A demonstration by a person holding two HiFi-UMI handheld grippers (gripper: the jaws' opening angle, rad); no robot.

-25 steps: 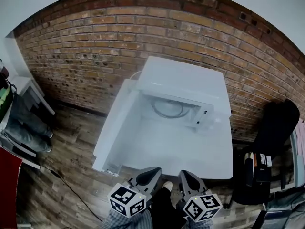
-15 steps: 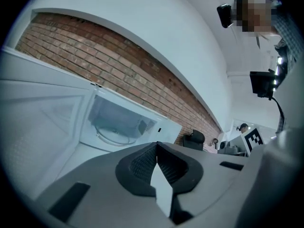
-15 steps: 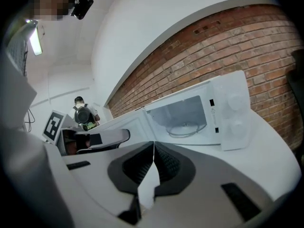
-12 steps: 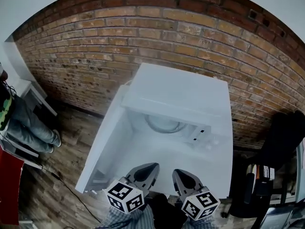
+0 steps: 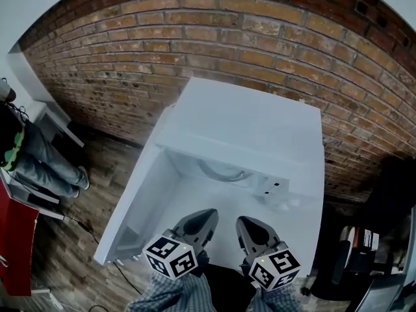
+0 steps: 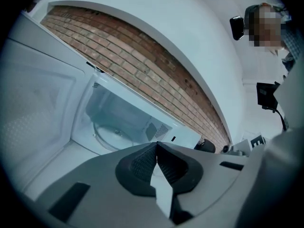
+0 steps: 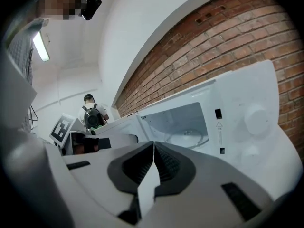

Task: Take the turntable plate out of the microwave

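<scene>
Turntable plate point(image 5: 224, 172), hold: most likely glass — heavy for its size, stiff, slick and breakable. I'd take it at the near rim, one pair of fingers on each side. Then I'd lift it level off its hub before drawing it out.
Fingers: your left gripper point(image 6: 156, 144) and right gripper point(image 7: 153, 143) both have their fingers pressed together with nothing between them. You'll have to spread them before they can take the rim.
Turntable plate, place: it lies flat on the cavity floor of the microwave point(image 5: 260, 122), well ahead of both grippers and untouched.
Turntable plate, look: clear, round and shallow with a raised rim. It is pale against the white cavity, so judge its edge with care.
Microwave: white, standing on the white desk point(image 5: 296, 233). The door point(image 5: 133, 207) is swung open to your left, and the knob point(image 7: 256, 120) is on the panel at the right.
Beyond: a brick wall point(image 5: 195, 38) right behind the oven.
</scene>
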